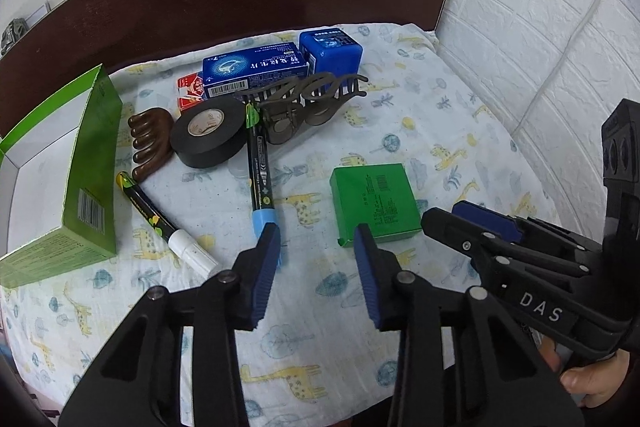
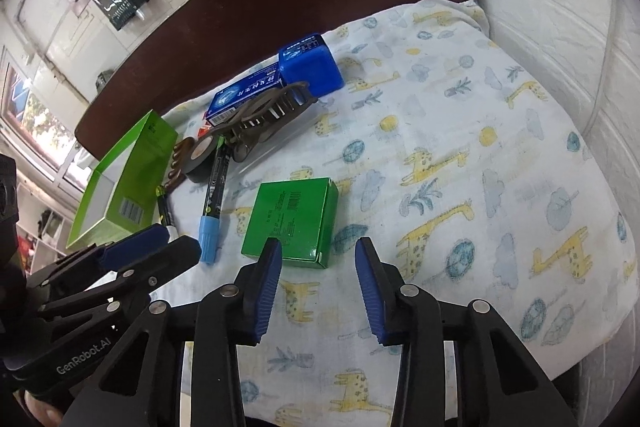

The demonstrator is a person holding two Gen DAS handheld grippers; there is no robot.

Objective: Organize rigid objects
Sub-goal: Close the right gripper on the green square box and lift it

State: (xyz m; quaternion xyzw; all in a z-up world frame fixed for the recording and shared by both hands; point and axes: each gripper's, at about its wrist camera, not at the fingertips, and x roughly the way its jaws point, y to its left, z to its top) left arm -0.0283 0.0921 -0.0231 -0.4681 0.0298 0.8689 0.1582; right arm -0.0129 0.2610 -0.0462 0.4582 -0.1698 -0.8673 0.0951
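1. Left gripper [image 1: 316, 275]: jaws partly apart, nothing between the pads. It hovers over the printed cloth [image 1: 460, 115], beside the blue-capped marker [image 1: 260, 179].
2. Right gripper [image 2: 318, 283]: jaws likewise partly apart and empty, poised just short of the flat green box [image 2: 292, 219].
3. Farther off lie a white-capped marker [image 1: 160, 223], black tape roll [image 1: 210, 131], wooden comb [image 1: 148, 143], hair claw [image 1: 304, 103] and two blue boxes [image 1: 256, 71], clustered beside the open green carton [image 1: 92, 163].
4. Judgement: approach stage, nothing gathered yet. The next move calls for each gripper to straddle its nearest item, close, and carry it toward the carton.
5. View differences: the left wrist shows the comb and red packets [image 1: 192, 91] plainly; the right wrist shows the carton's empty interior and a window.
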